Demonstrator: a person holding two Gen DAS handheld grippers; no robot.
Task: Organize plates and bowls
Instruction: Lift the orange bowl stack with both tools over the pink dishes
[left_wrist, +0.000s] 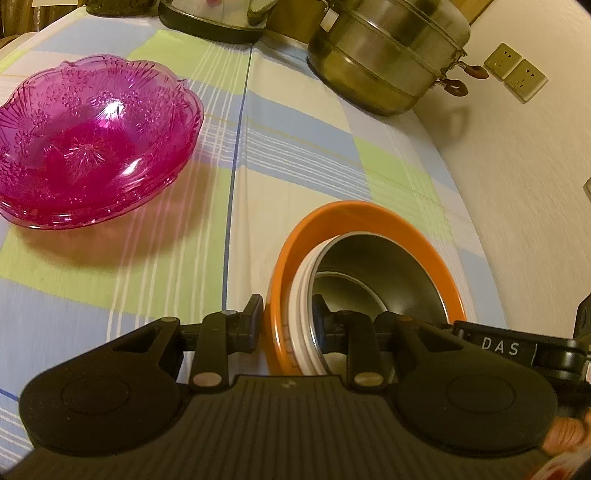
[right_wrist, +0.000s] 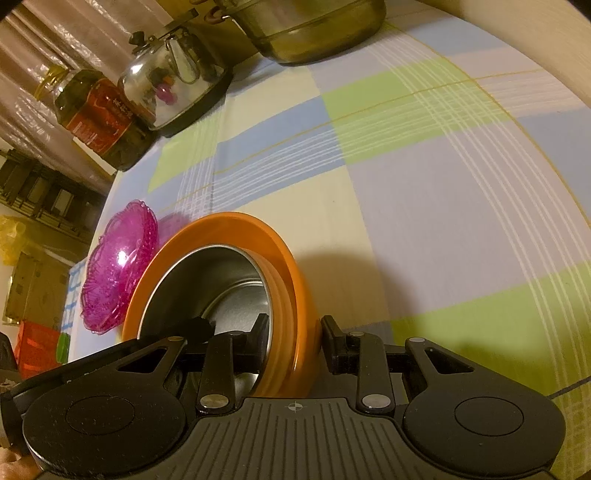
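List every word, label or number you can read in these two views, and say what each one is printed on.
"DAS": white letters on the black body of the other tongs, seen at the right edge of the left wrist view.
Red label on the oil bottle: light printing, too blurred to read.
Small marks on the orange bowl stack's inner rim: too small to read.
Nothing else legible.

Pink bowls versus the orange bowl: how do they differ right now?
The pink bowls are see-through, patterned and scalloped; the orange bowl is opaque, smooth-rimmed and metal-lined. The pink bowls rest free on the tablecloth; the orange bowl is clamped by the left gripper and right gripper. Both are stacked sets.
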